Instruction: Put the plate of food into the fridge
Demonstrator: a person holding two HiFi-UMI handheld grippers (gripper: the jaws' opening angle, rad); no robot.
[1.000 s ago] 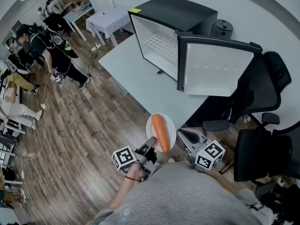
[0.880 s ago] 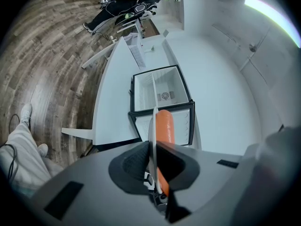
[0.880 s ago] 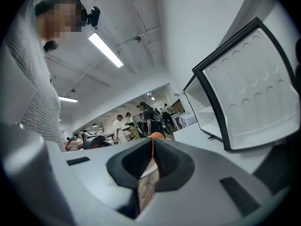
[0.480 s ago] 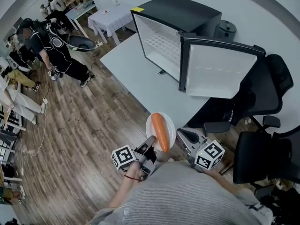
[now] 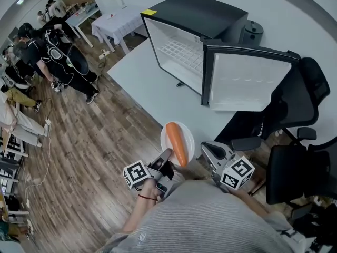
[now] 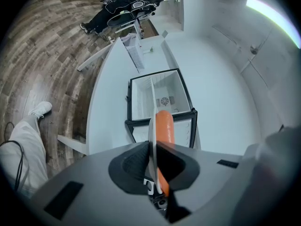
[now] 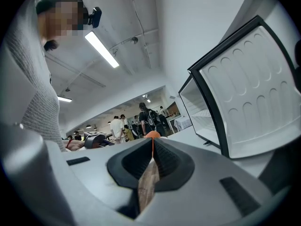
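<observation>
Left gripper (image 5: 166, 160) is clamped on the near rim of the plate (image 5: 190, 140). Its pads pinch the thin edge so the dish juts out level ahead of it, which should stop the carrot (image 5: 176, 143) lying lengthwise on the plate from rolling off. Right gripper (image 5: 207, 148), just to the right of the plate, has its jaws together on nothing, likely left free to steady the dish if needed. Ahead of both, across the white table (image 5: 142, 78), the fridge (image 5: 210, 15) stands with its door (image 5: 245, 83) swung wide to the right, so its opening faces the plate. I judge the carry to be about midway, with the plate well short of the shelf.
</observation>
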